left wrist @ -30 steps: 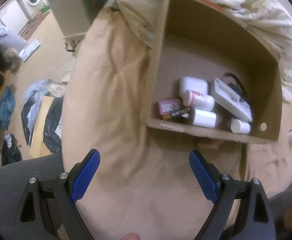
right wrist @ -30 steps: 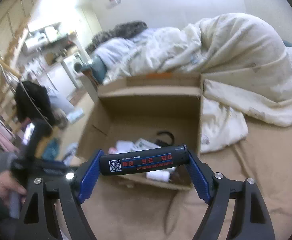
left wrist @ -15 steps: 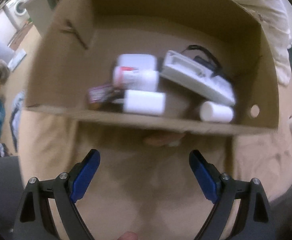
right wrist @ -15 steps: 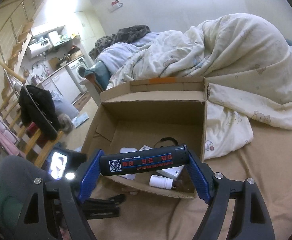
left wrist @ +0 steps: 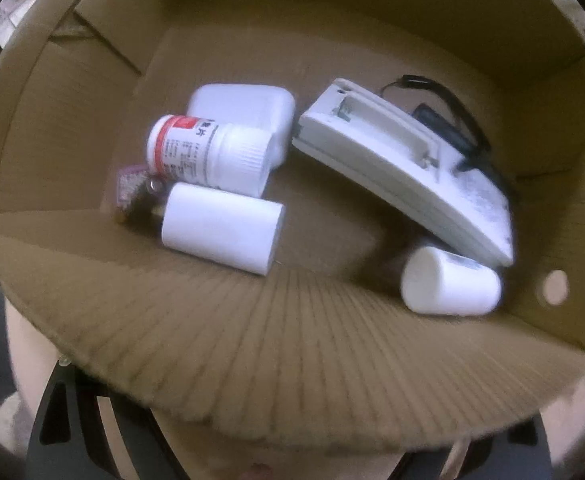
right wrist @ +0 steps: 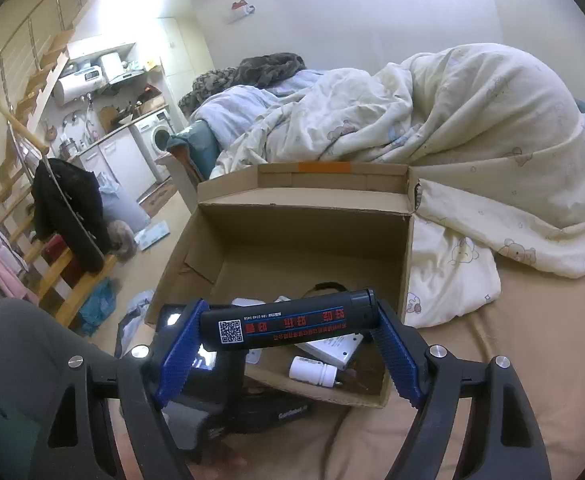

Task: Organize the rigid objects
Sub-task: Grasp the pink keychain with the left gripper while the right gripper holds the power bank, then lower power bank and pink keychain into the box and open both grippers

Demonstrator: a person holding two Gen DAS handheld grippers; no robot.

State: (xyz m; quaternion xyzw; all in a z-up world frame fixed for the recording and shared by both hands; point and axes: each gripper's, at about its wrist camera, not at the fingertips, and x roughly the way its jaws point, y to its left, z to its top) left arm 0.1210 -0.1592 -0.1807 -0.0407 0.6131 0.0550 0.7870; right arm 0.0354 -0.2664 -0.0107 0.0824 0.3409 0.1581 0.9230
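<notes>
Two grippers at a cardboard box (right wrist: 292,236) on the bed, one of them loaded.

Right gripper (right wrist: 288,332) is closed on a dark cylinder (right wrist: 288,326) with a QR label, held crosswise between the blue pads (right wrist: 178,344), just above the near edge of the box. The left gripper is pushed under the near flap (left wrist: 292,340) of the box; only its black frame (left wrist: 72,420) shows below the cardboard, so I cannot tell how wide its jaws stand. Inside the box lie a pill bottle (left wrist: 212,156) with a red-and-white label, a plain white cylinder (left wrist: 222,232) touching it, a white tub (left wrist: 248,108) behind them, a long white device (left wrist: 404,172) with a black cord (left wrist: 452,116), and a small white bottle (left wrist: 448,288) under the end of this device. A cream duvet (right wrist: 472,140) lies beside the box.
</notes>
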